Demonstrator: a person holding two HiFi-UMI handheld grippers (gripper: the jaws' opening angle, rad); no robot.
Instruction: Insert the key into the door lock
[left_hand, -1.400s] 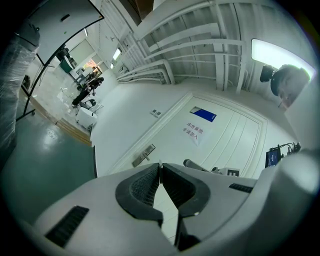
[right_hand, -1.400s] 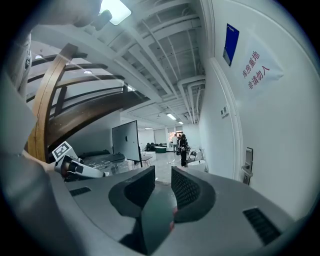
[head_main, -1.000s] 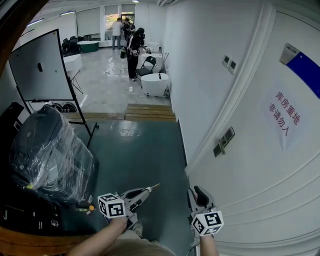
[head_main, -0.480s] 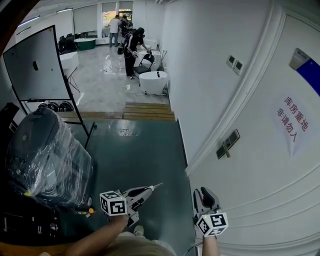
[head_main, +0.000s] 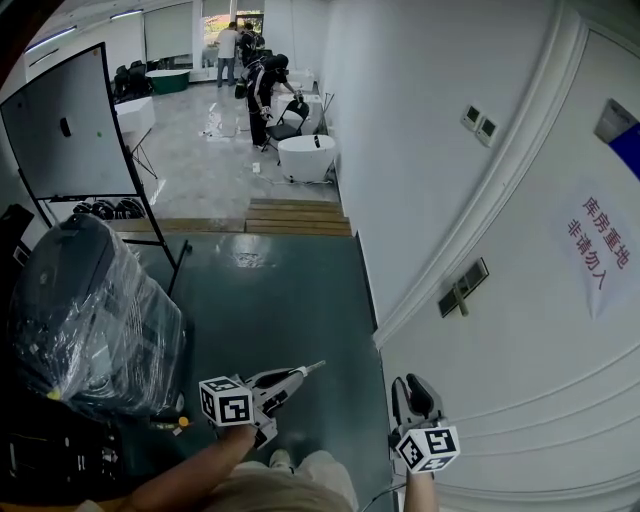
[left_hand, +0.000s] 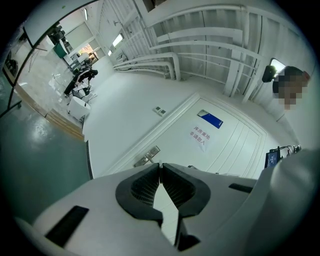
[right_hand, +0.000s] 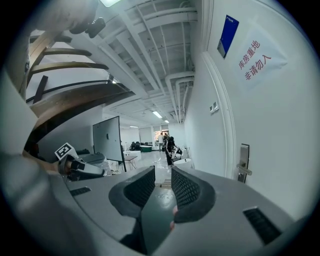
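The white door (head_main: 520, 330) fills the right of the head view, with its metal lock plate and lever handle (head_main: 462, 290) on the near edge. A paper sign with red print (head_main: 597, 252) hangs on it. My left gripper (head_main: 303, 376) is low in the middle, shut on a thin silver key (head_main: 315, 367) that sticks out past its tips, well short of the handle. In the left gripper view the handle (left_hand: 146, 157) shows just beyond the shut jaws (left_hand: 160, 165). My right gripper (head_main: 413, 392) hovers close to the door, open and empty. Its own view shows the handle (right_hand: 244, 169) to the right.
A bulky dark thing wrapped in clear plastic (head_main: 90, 310) stands at the left, a whiteboard on a stand (head_main: 70, 125) behind it. Green floor (head_main: 290, 300) runs to a wooden step (head_main: 298, 218). Beyond are a round white table (head_main: 305, 155) and people (head_main: 265, 95).
Both grippers have drifted a little to the right, along the door. The lock plate now sits slightly further right in the head view. The left jaws stay shut.
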